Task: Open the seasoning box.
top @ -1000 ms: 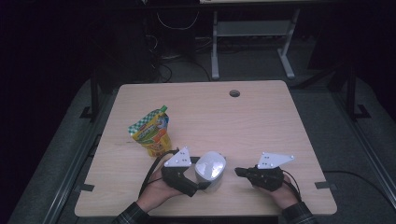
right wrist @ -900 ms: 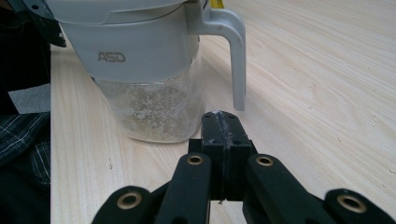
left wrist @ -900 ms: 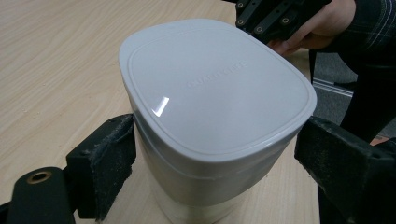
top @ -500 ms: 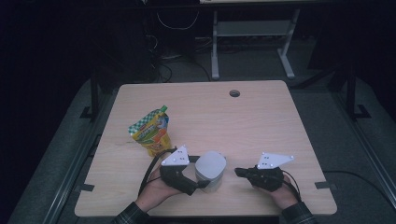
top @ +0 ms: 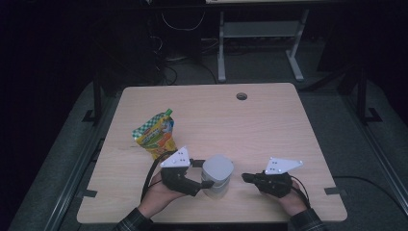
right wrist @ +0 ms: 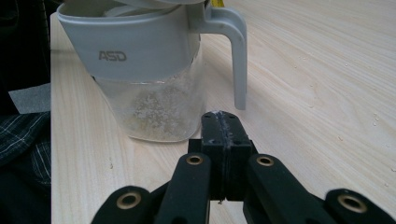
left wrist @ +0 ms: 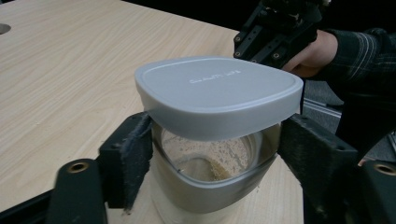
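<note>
Glass jar with a grey lid stands near the front edge of the wooden table, between the two grippers. In the left gripper view, the two black jaws of the left gripper sit on both sides of the clear glass body, just under the lid; the left jaw touches the glass, and the right jaw is at the glass too, but I cannot tell if it presses. So the left gripper is opened wide around the jar and holds it at its sides. The lid lies on top, a little tilted. Inside the jar there are some pale crumbs or powder on the glass wall and the bottom.

In the right gripper view, the jar shows a grey plastic collar with the letters ASD and a grey handle which goes down along the side. The right gripper has its jaws pressed together with nothing between them. It points toward the jar, near its base, and is apart from it.

In the high view, the right gripper rests low over the table at the right of the jar, in the person's hand. A colourful snack pouch lies on the table behind the left gripper, near the left edge.
</note>
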Motion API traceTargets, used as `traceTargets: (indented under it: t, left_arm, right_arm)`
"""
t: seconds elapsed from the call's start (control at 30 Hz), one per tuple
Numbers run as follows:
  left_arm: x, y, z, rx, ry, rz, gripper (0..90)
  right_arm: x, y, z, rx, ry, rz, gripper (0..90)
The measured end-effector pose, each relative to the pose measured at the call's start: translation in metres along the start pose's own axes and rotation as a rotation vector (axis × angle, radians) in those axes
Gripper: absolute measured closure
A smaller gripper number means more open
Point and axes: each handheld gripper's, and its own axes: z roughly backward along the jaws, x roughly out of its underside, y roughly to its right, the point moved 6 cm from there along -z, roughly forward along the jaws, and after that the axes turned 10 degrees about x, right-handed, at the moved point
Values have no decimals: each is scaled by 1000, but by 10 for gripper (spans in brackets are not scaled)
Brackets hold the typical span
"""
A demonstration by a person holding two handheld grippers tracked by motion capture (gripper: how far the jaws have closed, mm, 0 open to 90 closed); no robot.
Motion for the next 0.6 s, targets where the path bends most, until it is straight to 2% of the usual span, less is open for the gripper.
traceTargets:
  t: [0.3, 0.4, 0.57, 0.6]
  left_arm:
    - [-2, -3, 7, -21, 14, 36, 470]
    - [-2, -5, 10, -38, 13, 40, 569]
    - [-1, -8, 17, -36, 20, 69, 757]
    - [-1, -8, 18, -38, 17, 64, 789]
  right_arm:
    - [1, 0, -1, -2, -6, 3, 893]
    - [1, -1, -1, -3, -6, 1, 893]
    - [1, -1, -2, -1, -11, 3, 893]
    - [1, -1, -2, -2, -9, 5, 893]
